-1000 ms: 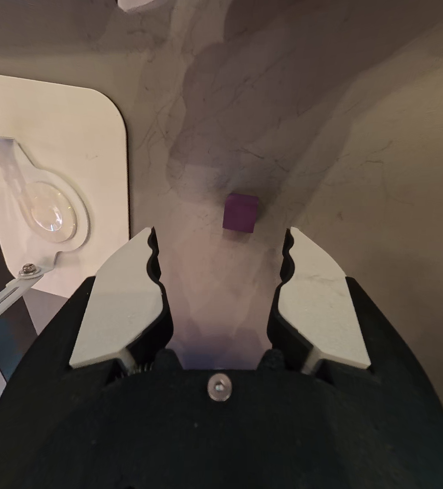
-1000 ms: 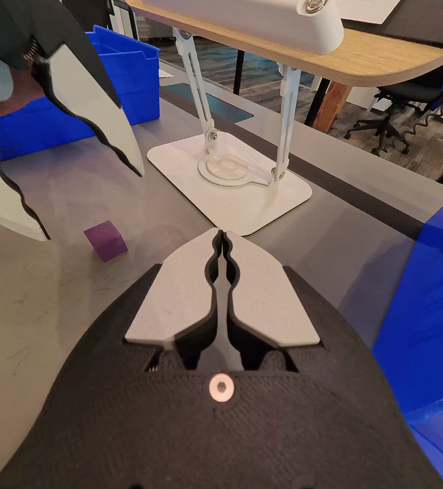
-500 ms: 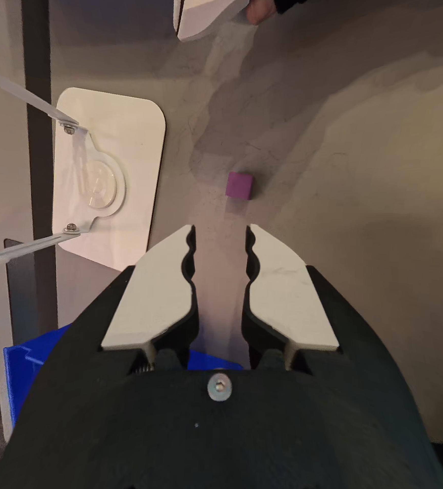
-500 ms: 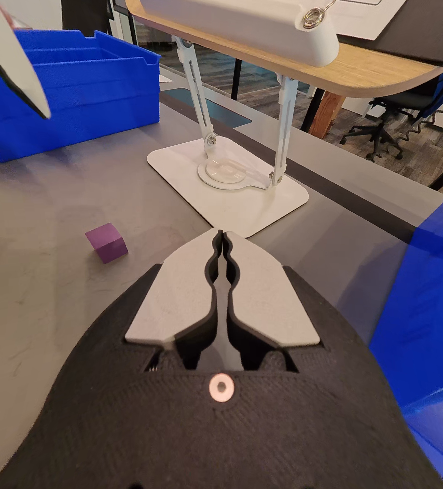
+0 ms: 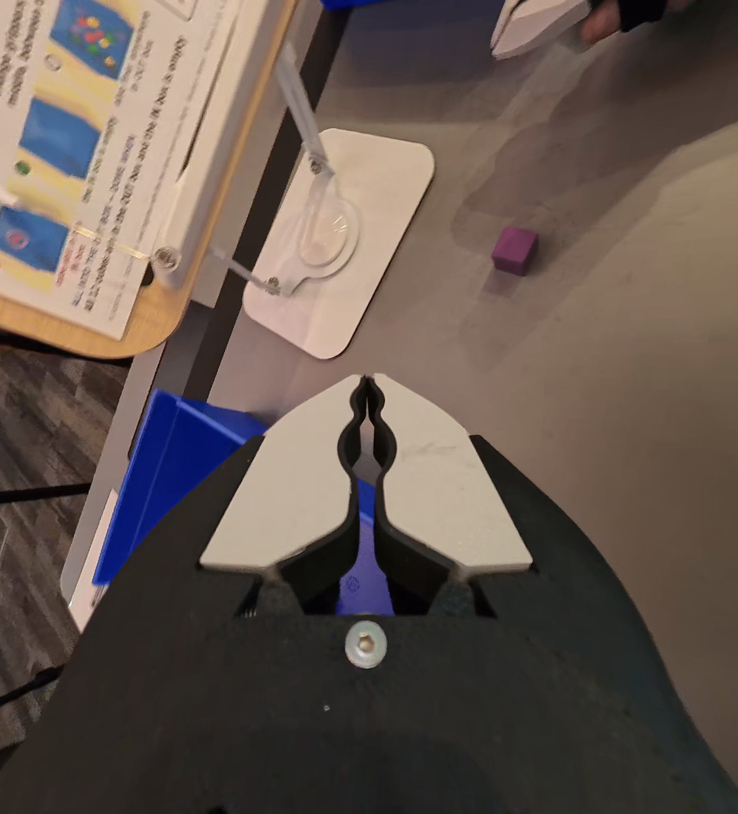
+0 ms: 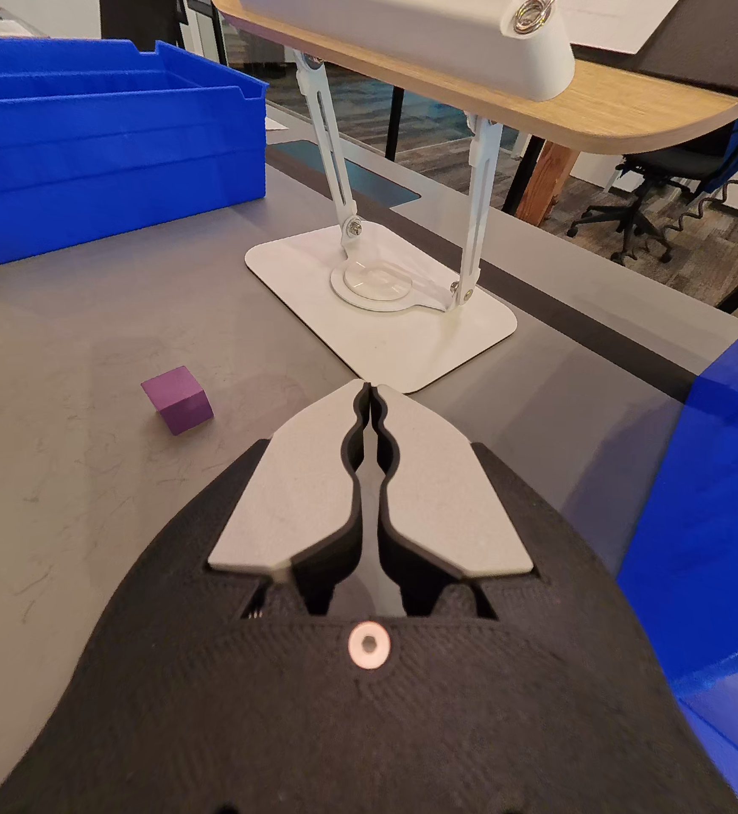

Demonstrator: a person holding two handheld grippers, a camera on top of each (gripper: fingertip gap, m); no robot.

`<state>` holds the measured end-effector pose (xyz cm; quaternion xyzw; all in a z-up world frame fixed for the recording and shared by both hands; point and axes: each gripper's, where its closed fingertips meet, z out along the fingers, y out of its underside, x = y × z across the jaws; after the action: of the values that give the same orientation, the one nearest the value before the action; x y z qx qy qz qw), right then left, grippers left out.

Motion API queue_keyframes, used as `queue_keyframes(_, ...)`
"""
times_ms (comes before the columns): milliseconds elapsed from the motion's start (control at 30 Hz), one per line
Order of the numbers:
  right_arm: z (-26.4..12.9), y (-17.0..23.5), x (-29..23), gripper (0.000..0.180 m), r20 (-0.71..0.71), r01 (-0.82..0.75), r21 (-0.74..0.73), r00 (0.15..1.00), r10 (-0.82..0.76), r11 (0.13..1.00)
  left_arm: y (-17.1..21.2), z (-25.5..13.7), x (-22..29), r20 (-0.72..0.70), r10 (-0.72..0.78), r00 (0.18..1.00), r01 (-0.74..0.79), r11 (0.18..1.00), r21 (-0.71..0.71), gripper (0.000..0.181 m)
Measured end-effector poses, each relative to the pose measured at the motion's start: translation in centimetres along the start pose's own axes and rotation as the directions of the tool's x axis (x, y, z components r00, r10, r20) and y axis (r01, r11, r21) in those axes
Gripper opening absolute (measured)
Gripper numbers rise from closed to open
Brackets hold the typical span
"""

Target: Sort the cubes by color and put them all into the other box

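Note:
A single purple cube (image 5: 514, 250) lies on the grey table (image 5: 623, 396); it also shows in the right wrist view (image 6: 177, 400), left of my right gripper. My left gripper (image 5: 366, 377) is shut and empty, held high above the table over a blue box (image 5: 169, 475) at the table's edge, well back from the cube. My right gripper (image 6: 369, 386) is shut and empty, low over the table, to the right of the cube. A second blue box (image 6: 711, 506) is at the right edge of the right wrist view. The blue divided box (image 6: 107, 145) stands at the far left there.
A white stand base (image 6: 385, 326) with two thin arms holds a wooden board (image 6: 601, 101) above the table's far side. A printed sheet (image 5: 72, 145) lies on that board. The other gripper's tip and a hand (image 5: 534, 26) show at the top. Office chairs (image 6: 649, 176) stand beyond. My right fingertips sit around 25 cm from my left ones.
My left gripper has closed from wide open and pulled up and back from the purple cube, over the blue box. It has left the right wrist view. The right gripper stays still.

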<state>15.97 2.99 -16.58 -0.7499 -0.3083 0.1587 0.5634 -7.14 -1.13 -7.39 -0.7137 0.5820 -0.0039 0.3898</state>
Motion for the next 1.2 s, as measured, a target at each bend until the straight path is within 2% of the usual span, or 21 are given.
queue_keyframes(33,0.0,0.0,0.0,0.000,-0.001,-0.002,0.000,1.000,0.002,1.000,0.4,-0.4,-0.4,0.013,-0.015,1.000,0.015,1.000,0.005,0.000)
queue_keyframes(333,0.1,0.3,0.1,0.000,-0.001,-0.011,-0.007,1.000,0.011,1.000,3.9,-2.0,-3.2,0.073,-0.116,0.991,0.114,0.993,0.038,0.000)
queue_keyframes(567,0.1,0.4,0.1,0.000,0.001,-0.010,-0.012,1.000,0.010,1.000,4.5,-2.8,-5.9,0.110,-0.196,0.974,0.179,0.972,0.152,0.000)
queue_keyframes(767,0.3,0.5,-0.1,0.000,0.007,-0.004,-0.021,1.000,0.004,1.000,6.5,-2.6,-6.4,0.123,-0.226,0.966,0.210,0.969,0.134,0.000)
queue_keyframes(1200,0.3,0.5,-0.3,0.000,0.012,0.001,-0.024,1.000,-0.001,1.000,7.3,-3.9,-7.3,0.152,-0.261,0.953,0.239,0.960,0.146,0.000)
